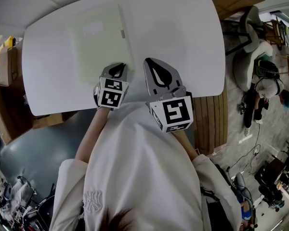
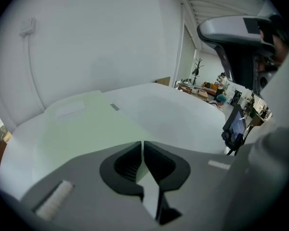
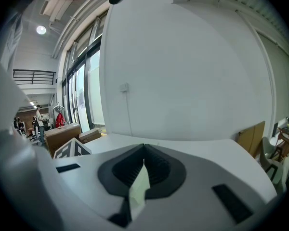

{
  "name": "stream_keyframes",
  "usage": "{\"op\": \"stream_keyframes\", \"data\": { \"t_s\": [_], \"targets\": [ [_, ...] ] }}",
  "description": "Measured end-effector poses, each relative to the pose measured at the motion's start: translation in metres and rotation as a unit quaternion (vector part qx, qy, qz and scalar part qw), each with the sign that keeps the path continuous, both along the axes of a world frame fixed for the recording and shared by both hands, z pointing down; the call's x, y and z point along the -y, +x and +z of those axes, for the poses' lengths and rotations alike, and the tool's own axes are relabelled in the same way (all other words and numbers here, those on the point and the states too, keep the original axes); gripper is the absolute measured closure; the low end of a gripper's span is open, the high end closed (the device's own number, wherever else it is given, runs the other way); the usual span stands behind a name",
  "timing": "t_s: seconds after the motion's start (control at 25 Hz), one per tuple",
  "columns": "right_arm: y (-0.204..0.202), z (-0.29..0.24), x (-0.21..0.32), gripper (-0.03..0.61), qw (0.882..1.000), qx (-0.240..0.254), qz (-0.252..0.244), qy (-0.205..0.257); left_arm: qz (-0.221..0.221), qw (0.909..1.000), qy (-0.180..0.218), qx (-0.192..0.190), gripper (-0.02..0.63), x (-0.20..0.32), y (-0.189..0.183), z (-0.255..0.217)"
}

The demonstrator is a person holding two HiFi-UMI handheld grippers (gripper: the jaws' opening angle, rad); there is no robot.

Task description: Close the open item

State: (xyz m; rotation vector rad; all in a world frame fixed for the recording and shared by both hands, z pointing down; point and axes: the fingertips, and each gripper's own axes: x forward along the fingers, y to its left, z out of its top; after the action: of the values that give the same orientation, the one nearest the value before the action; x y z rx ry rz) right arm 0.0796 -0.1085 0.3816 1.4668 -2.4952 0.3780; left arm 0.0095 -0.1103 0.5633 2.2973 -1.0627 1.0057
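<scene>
Nearest the lens: your white shirt [image 1: 135, 167], both grippers drawn in close against it at the near edge of the white table [image 1: 183, 42].

- Left gripper [image 1: 118, 70]: jaws together with only a hairline slit between the pads, and nothing in them. Its tip sits over the near right corner of the pale green folder [image 1: 98, 42]. I cannot tell whether it touches the folder. Its marker cube [image 1: 110, 93] faces up at you.
- Right gripper [image 1: 153, 64]: jaws meeting at the tip, also empty, over bare table just right of the folder. Its own view looks out across the tabletop to the wall, with no folder in front of it.
- Task item: the folder lies flat on the left half of the table, long side running away from you. A small grey tab [image 1: 122, 33] sits on its right edge.

Judgement: the folder shows as one flat slab with no raised cover, so it looks shut already, and the tab edge is probably the opening side. With both tools pinched and pulled in to your body, this looks like a rest pose, not a reach. If the cover needs seating, a pressed-together tip suits pushing down better than gripping.
</scene>
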Motion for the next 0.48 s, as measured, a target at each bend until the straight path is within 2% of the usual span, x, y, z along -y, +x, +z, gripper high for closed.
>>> {"op": "stream_keyframes", "data": {
  "t_s": [0.36,0.48],
  "targets": [
    [-0.0044,0.0005,-0.0016,0.569,1.0,0.001,-0.001,-0.001,0.016,0.9999,-0.001,0.002,0.591,0.0013,0.0009,0.0014],
    [-0.0044,0.0,-0.0022,0.569,1.0,0.001,-0.002,-0.002,0.022,0.9996,-0.018,0.005,0.591,0.0009,0.0013,0.0019]
  ]
}}
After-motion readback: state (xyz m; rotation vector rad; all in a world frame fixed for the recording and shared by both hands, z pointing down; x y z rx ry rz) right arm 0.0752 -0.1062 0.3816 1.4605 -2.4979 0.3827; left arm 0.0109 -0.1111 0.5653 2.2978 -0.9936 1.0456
